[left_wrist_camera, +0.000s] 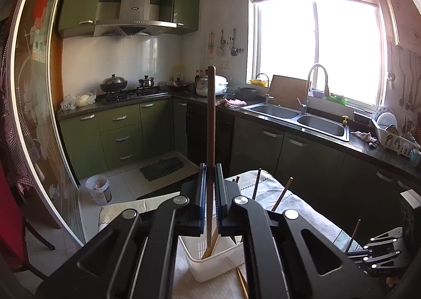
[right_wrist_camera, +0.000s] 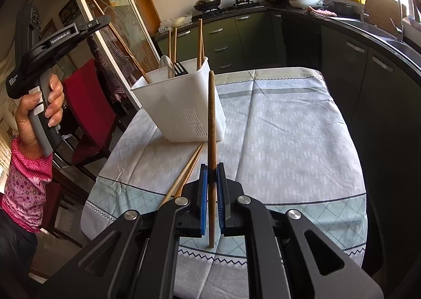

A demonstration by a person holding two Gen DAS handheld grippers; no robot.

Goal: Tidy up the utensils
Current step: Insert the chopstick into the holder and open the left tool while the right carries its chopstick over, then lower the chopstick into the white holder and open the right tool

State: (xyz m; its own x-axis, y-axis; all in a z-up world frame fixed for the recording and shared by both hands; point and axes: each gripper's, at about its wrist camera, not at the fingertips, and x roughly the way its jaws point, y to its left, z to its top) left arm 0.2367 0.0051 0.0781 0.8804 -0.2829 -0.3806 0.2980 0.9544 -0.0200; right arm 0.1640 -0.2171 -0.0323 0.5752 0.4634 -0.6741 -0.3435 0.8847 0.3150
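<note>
Green kitchen cupboards [right_wrist_camera: 247,35] and a bright window [left_wrist_camera: 315,46] are being seen behind a table that is being covered by a pale blue patterned cloth [right_wrist_camera: 276,141].

Far to the left in the right wrist view, a hand [right_wrist_camera: 34,117] with a pink flowery sleeve [right_wrist_camera: 26,188] is being wrapped around the grip of the left gripper [right_wrist_camera: 104,20]. Its jaws are being pressed together on a long brown chopstick [right_wrist_camera: 118,35], which is being held slanted with its low end down in the tub. In the left wrist view the same gripper [left_wrist_camera: 210,188] is being seen clamped on that chopstick [left_wrist_camera: 210,141].

Next, near the middle of the table, a white plastic tub [right_wrist_camera: 184,112] is being shown. It is being filled with a spoon [right_wrist_camera: 166,66], a dark fork [right_wrist_camera: 180,68] and more chopsticks [right_wrist_camera: 200,41] standing upright.

Just in front of the tub, two pale chopsticks [right_wrist_camera: 188,170] are being left lying on the cloth.

Right beside them, the right gripper [right_wrist_camera: 212,193] is being held shut on a dark wooden chopstick [right_wrist_camera: 212,120], which is being kept upright, near the tub but apart from it.
</note>
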